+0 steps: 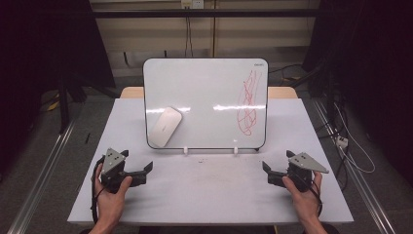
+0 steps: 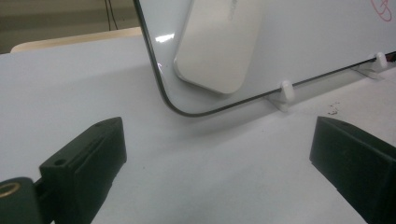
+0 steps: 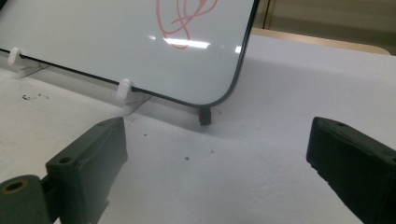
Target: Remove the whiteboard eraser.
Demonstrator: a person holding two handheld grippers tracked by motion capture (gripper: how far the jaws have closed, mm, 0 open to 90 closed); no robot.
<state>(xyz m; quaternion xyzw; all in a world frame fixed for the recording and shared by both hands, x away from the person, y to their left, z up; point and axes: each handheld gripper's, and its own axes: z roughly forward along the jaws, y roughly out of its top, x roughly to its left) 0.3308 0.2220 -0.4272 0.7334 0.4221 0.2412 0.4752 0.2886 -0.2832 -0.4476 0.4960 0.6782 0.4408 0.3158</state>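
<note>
I see the white table first, matte and lightly speckled with dark specks near its middle, with a glossy whiteboard propped on it, leaning back on small white clip feet. The board is a rounded rectangle with a thin dark rim, and it reflects the ceiling lights. On its right part sits a tangle of red scribble, running mostly up and down.

The eraser clings to the board's lower left area, a smooth off-white oblong with rounded ends. Its long axis tilts from lower left to upper right. In the left gripper view it sits ahead of and above the jaws, just inside the board's rounded corner.

I judge the work to be wiping the scribble away, so the relation that matters is this: the eraser lies forward and slightly right of my left gripper, clearly nearer to it than to my right gripper, which faces the board's lower right corner below the scribble.

Both tools rest low over the table, well apart from the board. Each has its black, blocky jaws spread wide with nothing between them.
</note>
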